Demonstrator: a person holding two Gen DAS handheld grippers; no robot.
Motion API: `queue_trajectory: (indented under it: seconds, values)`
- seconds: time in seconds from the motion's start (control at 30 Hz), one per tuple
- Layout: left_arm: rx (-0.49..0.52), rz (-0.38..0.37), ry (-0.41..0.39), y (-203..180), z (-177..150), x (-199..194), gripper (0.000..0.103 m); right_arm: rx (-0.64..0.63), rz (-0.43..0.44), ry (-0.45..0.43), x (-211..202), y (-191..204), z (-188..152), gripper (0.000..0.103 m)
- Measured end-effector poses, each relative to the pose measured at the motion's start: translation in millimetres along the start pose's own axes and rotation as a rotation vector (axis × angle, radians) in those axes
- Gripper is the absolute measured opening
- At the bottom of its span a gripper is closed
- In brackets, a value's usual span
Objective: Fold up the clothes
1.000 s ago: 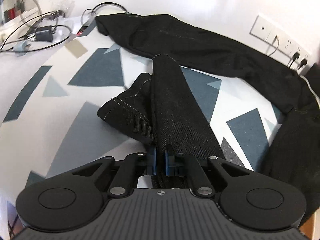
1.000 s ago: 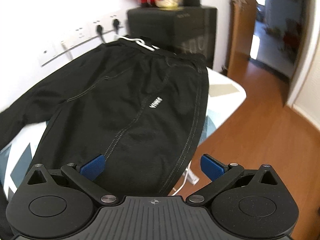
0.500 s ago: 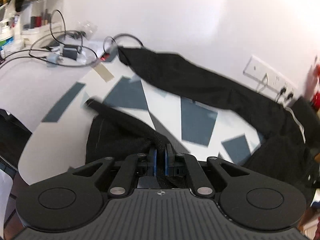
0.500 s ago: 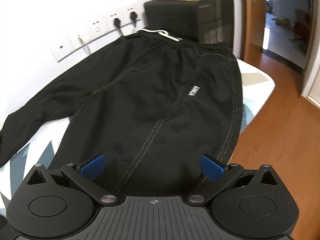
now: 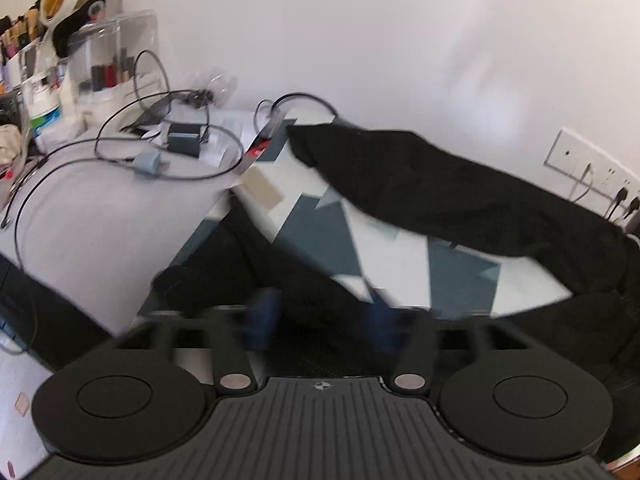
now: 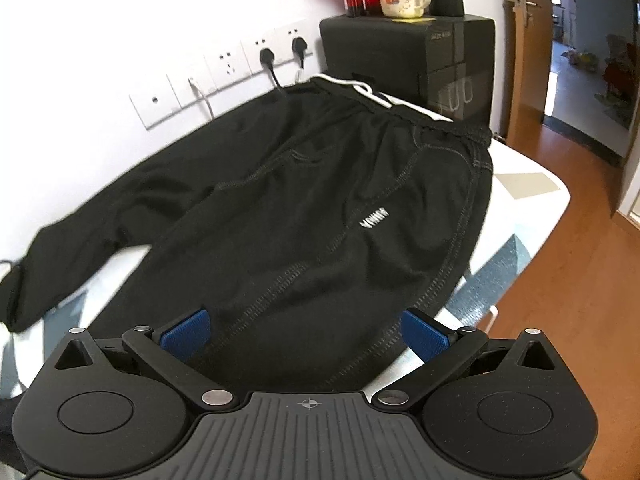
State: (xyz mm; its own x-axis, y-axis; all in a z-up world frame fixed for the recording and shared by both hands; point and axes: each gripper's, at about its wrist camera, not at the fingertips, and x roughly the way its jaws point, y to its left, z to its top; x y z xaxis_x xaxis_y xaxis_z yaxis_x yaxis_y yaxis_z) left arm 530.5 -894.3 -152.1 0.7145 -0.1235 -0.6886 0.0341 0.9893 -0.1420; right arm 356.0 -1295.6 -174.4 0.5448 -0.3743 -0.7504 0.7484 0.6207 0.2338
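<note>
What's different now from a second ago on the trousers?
The left gripper, shut on the near trouser leg a second ago, has just been opening and let it go; the leg now lies toward the table's left edge. The right gripper stays open over the trousers.

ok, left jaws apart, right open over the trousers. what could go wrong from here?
1. The left gripper has just been opening; the near trouser leg lies blurred between its pads by the table edge and may slide off.
2. Loose cables lie near the far cuff; a sweep could snag them.
3. The right gripper hangs open above the trousers; closing here might pinch a single layer.
</note>
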Motion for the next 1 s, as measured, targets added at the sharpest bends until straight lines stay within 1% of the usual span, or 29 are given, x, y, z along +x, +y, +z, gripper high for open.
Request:
queue_trajectory:
  seconds: [0.03, 0.17, 0.2, 0.3, 0.37, 0.47, 0.53, 0.63, 0.77, 0.83, 0.87, 0.93, 1.0]
  values:
    - [0.007, -0.003, -0.002, -0.1, -6.7, 0.5, 0.072, 0.006, -0.011, 0.005, 1.2, -2.3, -1.7, 0.102]
    - [0.037, -0.025, 0.065, -3.7, -22.4, 6.9, 0.072, 0.066, -0.052, 0.024, 5.0, -16.7, -2.6, 0.102]
    - [0.03, -0.034, 0.07, -3.7, -23.7, 6.3, 0.072, 0.08, -0.06, 0.026, 5.7, -20.1, -1.8, 0.102]
    - [-0.001, -0.053, 0.05, -3.8, -20.7, -1.0, 0.073, 0.085, -0.049, 0.024, 4.7, -19.8, 6.5, 0.102]
    - [-0.024, -0.073, 0.041, -3.3, -14.7, -5.0, 0.073, 0.061, -0.027, 0.023, 3.6, -15.0, 18.6, 0.102]
    - [-0.092, -0.101, 0.029, 1.6, -1.5, -6.6, 0.077, 0.0, 0.007, 0.037, 1.5, -3.4, 43.0, 0.102]
    - [-0.141, -0.119, 0.027, 3.5, 9.5, -2.6, 0.078, -0.044, 0.027, 0.006, -0.5, 7.0, 57.9, 0.102]
    - [-0.193, -0.142, 0.033, -0.4, 27.3, 11.2, 0.078, -0.109, 0.058, -0.021, 4.5, 25.8, 77.4, 0.102]
    - [-0.269, -0.175, 0.065, -14.9, 53.3, 40.2, 0.078, -0.214, 0.122, -0.022, 29.2, 61.1, 94.0, 0.102]
    - [-0.28, -0.155, 0.079, -26.4, 66.0, 61.5, 0.078, -0.279, 0.159, -0.009, 49.5, 84.8, 94.9, 0.102]
    - [-0.28, -0.137, 0.086, -32.5, 71.8, 73.1, 0.078, -0.314, 0.19, -0.001, 61.4, 96.7, 93.5, 0.102]
    - [-0.259, -0.062, 0.101, -46.6, 80.6, 101.3, 0.078, -0.389, 0.26, 0.014, 87.4, 119.7, 88.1, 0.1]
    - [-0.244, 0.005, 0.124, -59.2, 88.7, 130.9, 0.078, -0.472, 0.314, 0.033, 115.1, 141.3, 81.0, 0.087]
